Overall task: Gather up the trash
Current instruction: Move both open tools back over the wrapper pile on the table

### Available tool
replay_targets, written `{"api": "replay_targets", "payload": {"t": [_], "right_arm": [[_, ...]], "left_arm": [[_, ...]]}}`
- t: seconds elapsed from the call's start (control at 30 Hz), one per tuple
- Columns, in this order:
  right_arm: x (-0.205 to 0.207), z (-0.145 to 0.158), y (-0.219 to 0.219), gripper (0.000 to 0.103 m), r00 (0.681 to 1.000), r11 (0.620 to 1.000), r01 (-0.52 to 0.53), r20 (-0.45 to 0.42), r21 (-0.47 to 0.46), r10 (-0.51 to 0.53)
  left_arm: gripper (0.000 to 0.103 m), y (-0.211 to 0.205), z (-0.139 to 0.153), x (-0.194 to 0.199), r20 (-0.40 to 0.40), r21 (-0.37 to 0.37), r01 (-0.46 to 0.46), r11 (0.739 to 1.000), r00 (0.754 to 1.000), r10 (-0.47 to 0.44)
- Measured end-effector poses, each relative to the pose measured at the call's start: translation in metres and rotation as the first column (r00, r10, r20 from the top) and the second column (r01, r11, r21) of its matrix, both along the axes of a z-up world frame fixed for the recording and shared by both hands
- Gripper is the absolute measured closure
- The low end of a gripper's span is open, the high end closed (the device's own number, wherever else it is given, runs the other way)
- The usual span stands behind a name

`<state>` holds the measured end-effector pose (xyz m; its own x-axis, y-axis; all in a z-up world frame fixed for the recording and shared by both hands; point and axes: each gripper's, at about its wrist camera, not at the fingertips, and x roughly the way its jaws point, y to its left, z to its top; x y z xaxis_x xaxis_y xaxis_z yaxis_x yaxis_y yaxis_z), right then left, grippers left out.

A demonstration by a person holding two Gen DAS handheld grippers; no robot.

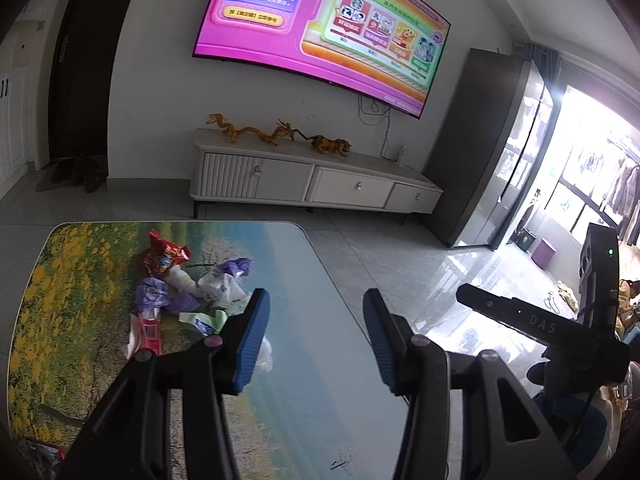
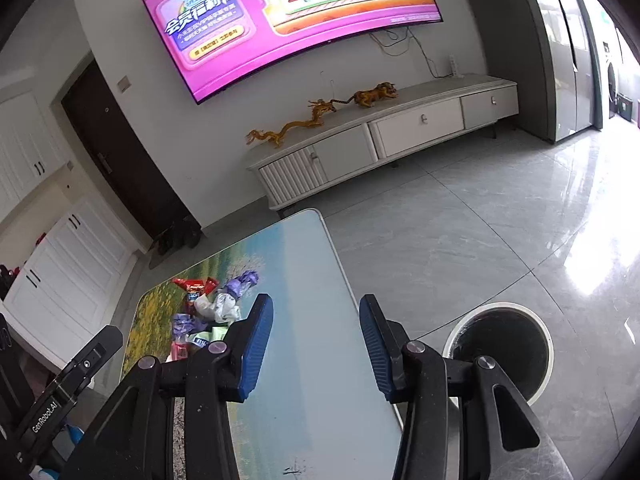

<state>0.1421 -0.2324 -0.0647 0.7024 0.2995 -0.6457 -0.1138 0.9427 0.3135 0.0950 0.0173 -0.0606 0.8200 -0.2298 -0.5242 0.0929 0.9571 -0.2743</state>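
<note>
bare table [image 1: 312,360] right half, trash pile [image 1: 188,292] crowding left, bin [image 2: 500,354] mouth unobstructed

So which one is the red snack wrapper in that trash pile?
Find the landscape-printed table. Its trash pile of crumpled wrappers sits on the yellow-flower side. The shiny red snack wrapper lies at the far end, toward the television; its neighbours are purple and white.

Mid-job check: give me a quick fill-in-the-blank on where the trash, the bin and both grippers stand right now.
1. The pile of wrappers lies on the ____.
2. The round bin stands on the ____ beside the table.
3. Nothing sits between the pads of the left gripper or the right gripper: both are ____.
4. The bag at the far end of the pile is ____.

Missing words: table; floor; open; red
</note>
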Motion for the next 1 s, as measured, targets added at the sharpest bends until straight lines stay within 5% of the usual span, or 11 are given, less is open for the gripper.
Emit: {"api": "replay_targets", "payload": {"t": [0.43, 1.0], "right_arm": [[0.026, -0.037, 0.108, 0.056, 0.972, 0.974, -0.222, -0.095, -0.052, 0.216], [0.077, -0.114, 0.148, 0.051, 0.878, 0.902, -0.429, -0.251, -0.04, 0.407]], "left_arm": [[0.052, 0.072, -0.041, 0.015, -0.092, 0.02, -0.186, 0.982, 0.978, 0.187], [0.048, 0.131, -0.117, 0.073, -0.303, 0.097, -0.355, 0.93, 0.879, 0.367]]}}
